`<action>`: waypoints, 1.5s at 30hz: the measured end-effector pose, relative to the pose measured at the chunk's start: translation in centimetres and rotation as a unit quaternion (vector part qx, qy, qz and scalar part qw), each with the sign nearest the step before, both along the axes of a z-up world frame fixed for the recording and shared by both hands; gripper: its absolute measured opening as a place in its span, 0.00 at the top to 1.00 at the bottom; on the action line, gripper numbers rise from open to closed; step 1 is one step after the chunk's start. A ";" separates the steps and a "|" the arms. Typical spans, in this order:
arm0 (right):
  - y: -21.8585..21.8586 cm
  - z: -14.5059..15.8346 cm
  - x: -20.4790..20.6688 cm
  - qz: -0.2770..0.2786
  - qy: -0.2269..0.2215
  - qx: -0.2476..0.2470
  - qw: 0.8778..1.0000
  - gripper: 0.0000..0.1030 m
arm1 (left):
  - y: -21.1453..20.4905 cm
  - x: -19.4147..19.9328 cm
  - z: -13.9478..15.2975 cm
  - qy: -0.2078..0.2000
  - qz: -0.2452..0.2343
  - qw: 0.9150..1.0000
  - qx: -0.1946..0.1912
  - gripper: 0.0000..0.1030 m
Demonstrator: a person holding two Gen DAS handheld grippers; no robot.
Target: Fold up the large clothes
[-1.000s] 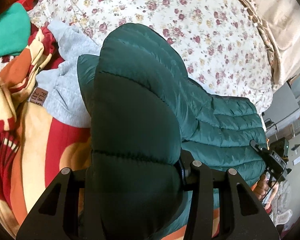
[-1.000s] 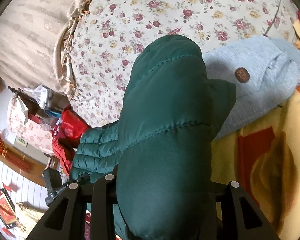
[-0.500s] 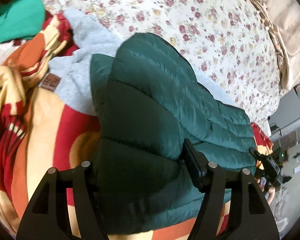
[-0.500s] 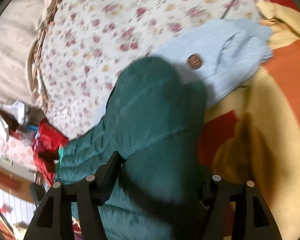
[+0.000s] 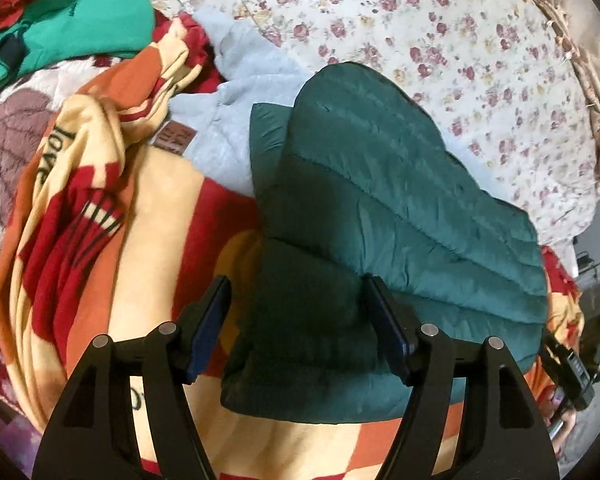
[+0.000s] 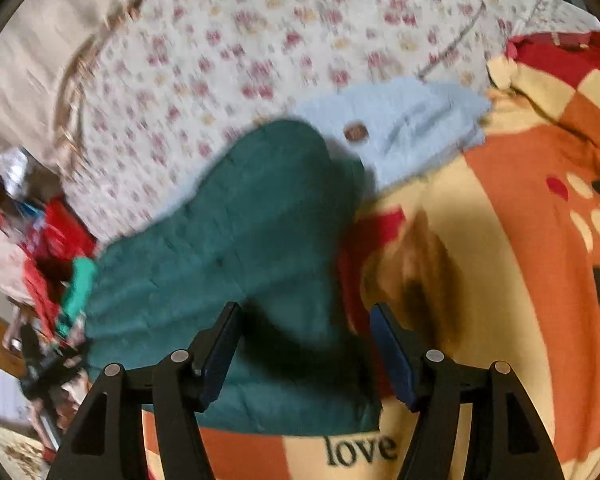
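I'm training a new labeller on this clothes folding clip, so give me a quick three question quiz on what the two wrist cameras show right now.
1. True or false: the left gripper has its fingers clamped tight on the green puffer jacket.
2. What does the jacket's far end partly cover? A: a pale grey garment. B: a shoe. C: a pillow.
3. Fill in: beside the right gripper, the blanket shows the printed word ____.

Key
1. False: the fingers stand apart, one clear of the fabric.
2. A
3. love
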State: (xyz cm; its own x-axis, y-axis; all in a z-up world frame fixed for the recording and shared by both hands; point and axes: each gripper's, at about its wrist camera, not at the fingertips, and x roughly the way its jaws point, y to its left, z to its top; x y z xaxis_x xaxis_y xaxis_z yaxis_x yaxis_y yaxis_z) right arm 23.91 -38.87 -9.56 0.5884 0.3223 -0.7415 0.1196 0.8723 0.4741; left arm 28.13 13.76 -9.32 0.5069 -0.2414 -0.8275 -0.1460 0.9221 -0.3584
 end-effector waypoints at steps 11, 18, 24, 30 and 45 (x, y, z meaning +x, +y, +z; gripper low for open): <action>2.3 4.9 -5.7 0.008 -0.063 -0.032 0.997 0.38 | -2.1 -7.2 5.3 -0.097 0.006 0.990 0.103 0.33; 6.2 5.5 -9.4 0.029 -0.072 -0.072 0.994 0.38 | -5.0 -12.0 6.3 -0.129 0.009 0.983 0.130 0.33; 8.7 5.1 -12.1 0.042 -0.066 -0.097 0.992 0.38 | -7.3 -16.0 6.4 -0.145 -0.003 0.979 0.142 0.33; 10.8 4.5 -14.7 0.047 -0.047 -0.110 0.992 0.38 | -9.2 -19.0 6.8 -0.158 -0.009 0.975 0.157 0.33; 15.4 6.2 -19.3 0.055 -0.071 -0.178 0.980 0.38 | -12.0 -25.2 9.7 -0.242 0.006 0.949 0.202 0.23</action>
